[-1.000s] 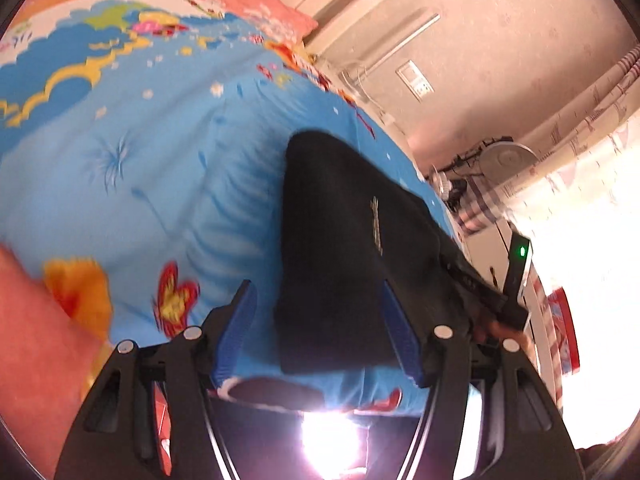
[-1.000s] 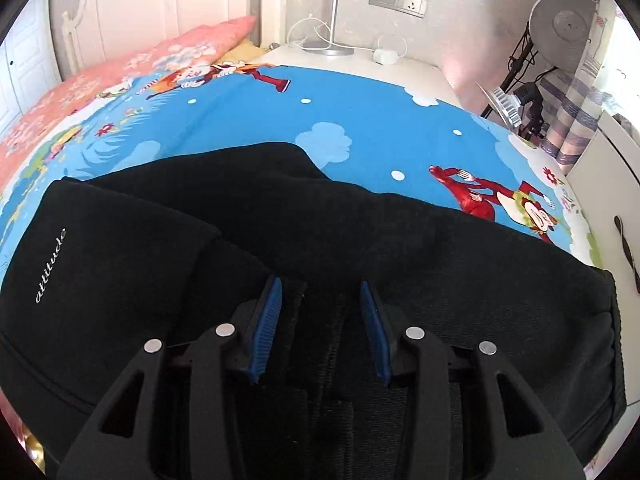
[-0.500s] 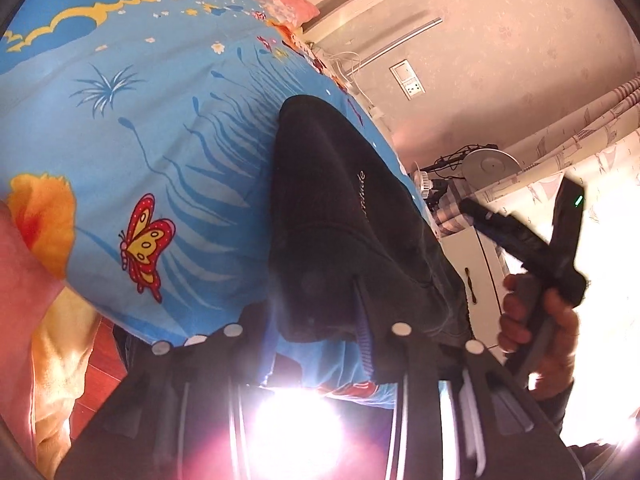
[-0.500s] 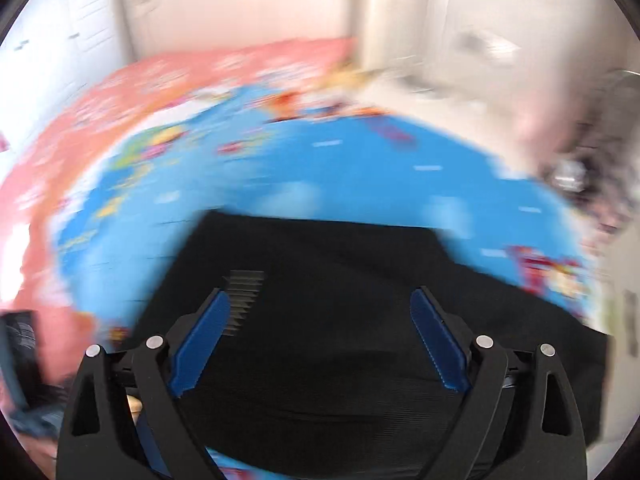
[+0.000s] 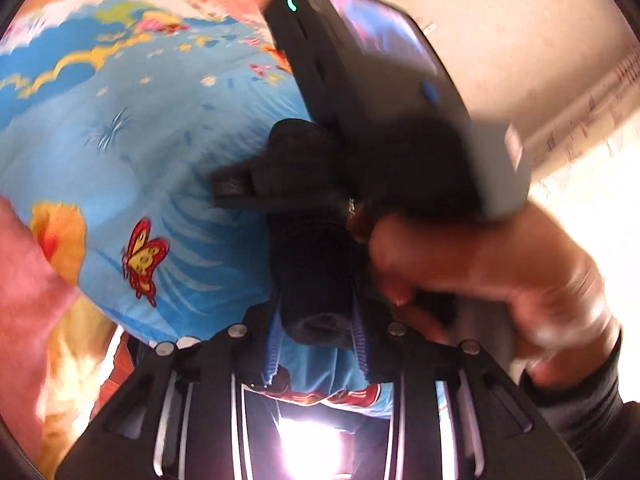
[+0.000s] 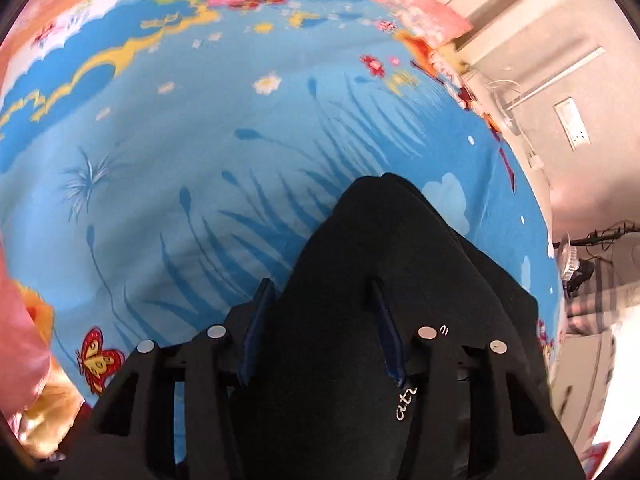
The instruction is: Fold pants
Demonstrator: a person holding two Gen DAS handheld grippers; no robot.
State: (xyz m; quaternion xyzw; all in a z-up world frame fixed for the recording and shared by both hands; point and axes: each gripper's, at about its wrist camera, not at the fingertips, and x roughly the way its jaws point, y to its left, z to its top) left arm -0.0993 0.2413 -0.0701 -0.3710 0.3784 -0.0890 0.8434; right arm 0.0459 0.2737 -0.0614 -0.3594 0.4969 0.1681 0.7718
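Note:
Black pants [image 6: 400, 264] with small white lettering lie folded on a blue cartoon-print bedsheet [image 6: 200, 152]. In the left wrist view my left gripper [image 5: 316, 340] has its blue pads close around the near edge of the pants [image 5: 312, 256], shut on the fabric. The right gripper device [image 5: 384, 92] and the hand holding it cross close in front of the left camera and hide much of the pants. In the right wrist view my right gripper [image 6: 320, 328] sits over the pants' left part with its jaws partly apart and fabric between them.
A pink pillow [image 6: 416, 4] lies at the head of the bed by white furniture. A wall socket [image 6: 572, 120] and a fan [image 6: 572, 256] are on the right. An orange-pink blanket [image 5: 36, 288] hangs at the left bed edge.
My right gripper swung across to the left end of the pants, now in front of the left camera, and its jaws narrowed. My left gripper closed on the pants' edge.

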